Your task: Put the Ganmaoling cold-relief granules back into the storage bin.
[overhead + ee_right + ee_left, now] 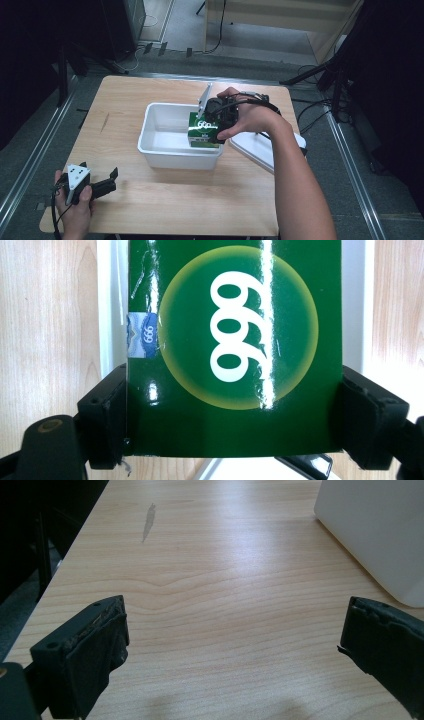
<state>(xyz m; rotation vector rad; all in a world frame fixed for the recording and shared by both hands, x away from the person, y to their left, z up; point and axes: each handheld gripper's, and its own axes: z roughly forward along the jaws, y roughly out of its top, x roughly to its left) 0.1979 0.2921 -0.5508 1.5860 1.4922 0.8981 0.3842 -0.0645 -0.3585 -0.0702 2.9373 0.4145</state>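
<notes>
A glossy green box (202, 131) printed with a white "999" in a yellow ring hangs over the right end of the white tub (150, 131), partly inside its rim. My right gripper (216, 120) is shut on it; in the right gripper view both black pads press the sides of the green box (235, 345), with the gripper (235, 420) around its lower part. My left gripper (107, 181) rests at the table's near left corner, held by a hand. Its jaws stand wide apart over bare wood in the left gripper view (232, 645), nothing between them.
A white lid (260, 147) lies on the table right of the tub. The tub's outer wall (372, 530) shows at the upper right of the left gripper view. The wooden table (150, 205) has open surface in front of the tub. Dark stands and cables surround the table.
</notes>
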